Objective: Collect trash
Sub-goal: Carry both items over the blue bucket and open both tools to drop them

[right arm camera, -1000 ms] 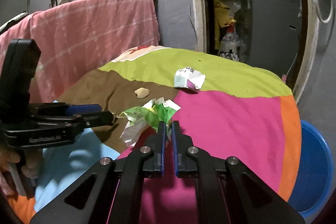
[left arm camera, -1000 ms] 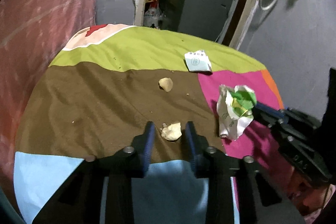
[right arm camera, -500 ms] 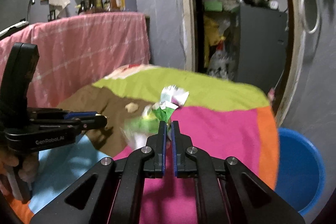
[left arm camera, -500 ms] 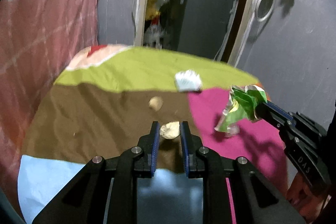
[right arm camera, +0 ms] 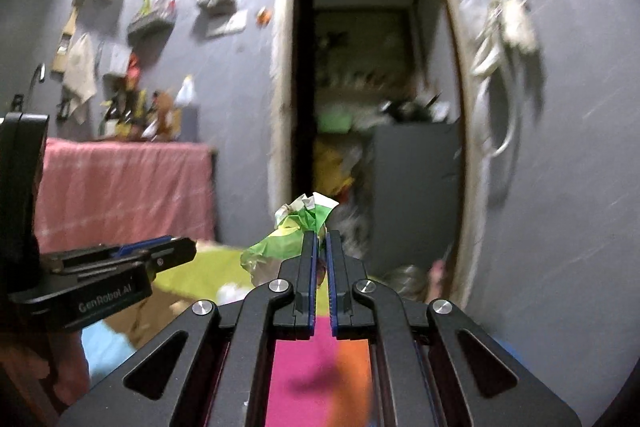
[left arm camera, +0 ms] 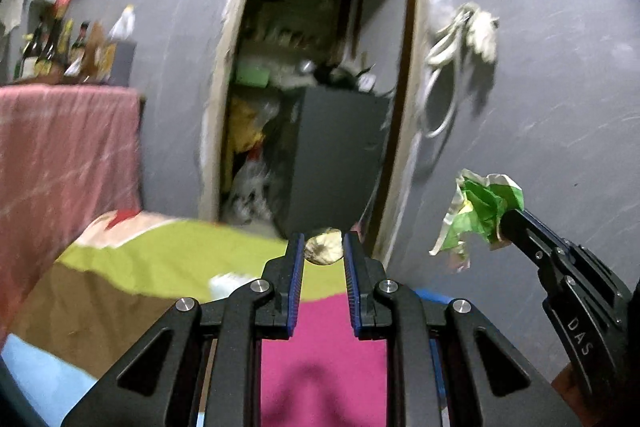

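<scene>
Two pieces are picked up: the left gripper [left arm camera: 323, 254] has its jaws clamped on a pale scrap [left arm camera: 324, 247], and the right gripper [right arm camera: 319, 247] pinches a green wrapper [right arm camera: 292, 239], both clear of the bench [left arm camera: 160, 259]. Neither is binned yet, and a white scrap [left arm camera: 228, 283] remains on the cloth.

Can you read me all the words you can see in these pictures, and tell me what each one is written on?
"DAS" on the black body of the right gripper, in the left wrist view.
"GenRobot.AI" on the black body of the left gripper, in the right wrist view.
The bottles on the shelf and the green and white wrapper may carry print, but it is too blurred to read.
</scene>
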A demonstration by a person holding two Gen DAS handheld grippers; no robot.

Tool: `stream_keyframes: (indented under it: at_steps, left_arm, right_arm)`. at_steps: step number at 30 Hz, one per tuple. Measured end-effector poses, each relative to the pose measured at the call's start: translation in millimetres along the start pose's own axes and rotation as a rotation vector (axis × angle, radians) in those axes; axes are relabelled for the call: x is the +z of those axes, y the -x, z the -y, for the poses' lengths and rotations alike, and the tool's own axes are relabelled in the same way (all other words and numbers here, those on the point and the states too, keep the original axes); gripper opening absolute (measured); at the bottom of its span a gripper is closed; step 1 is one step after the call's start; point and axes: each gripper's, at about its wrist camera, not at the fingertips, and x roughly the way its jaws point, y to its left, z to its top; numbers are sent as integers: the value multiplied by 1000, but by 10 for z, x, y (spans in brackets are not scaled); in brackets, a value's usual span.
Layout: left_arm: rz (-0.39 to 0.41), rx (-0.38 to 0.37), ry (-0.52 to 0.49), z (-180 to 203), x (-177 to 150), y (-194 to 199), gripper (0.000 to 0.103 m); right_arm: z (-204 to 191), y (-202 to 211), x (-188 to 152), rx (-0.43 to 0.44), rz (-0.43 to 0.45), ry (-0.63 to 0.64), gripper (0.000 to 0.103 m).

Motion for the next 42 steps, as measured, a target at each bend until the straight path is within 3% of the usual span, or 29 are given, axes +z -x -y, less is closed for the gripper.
stream_keyframes:
  at_steps: [8,19,31,42]
  left_arm:
    - [84,-70,1,758,-9,-216,16]
    - [-5,-47,-12,1275,-385,-827,16]
    - [-131,-8,-13,1289,-769,-1211,16]
    - [-231,-4,9,1212,-908,-1405,17]
  right_arm:
    - [601,290,77,-168,97,52,3]
    - [1298,289,-398,-264,42,-10,3]
    - [1485,104,-783,-241,-70,-62,3]
    - [1570,-118,-907,-186,-180,-125,4]
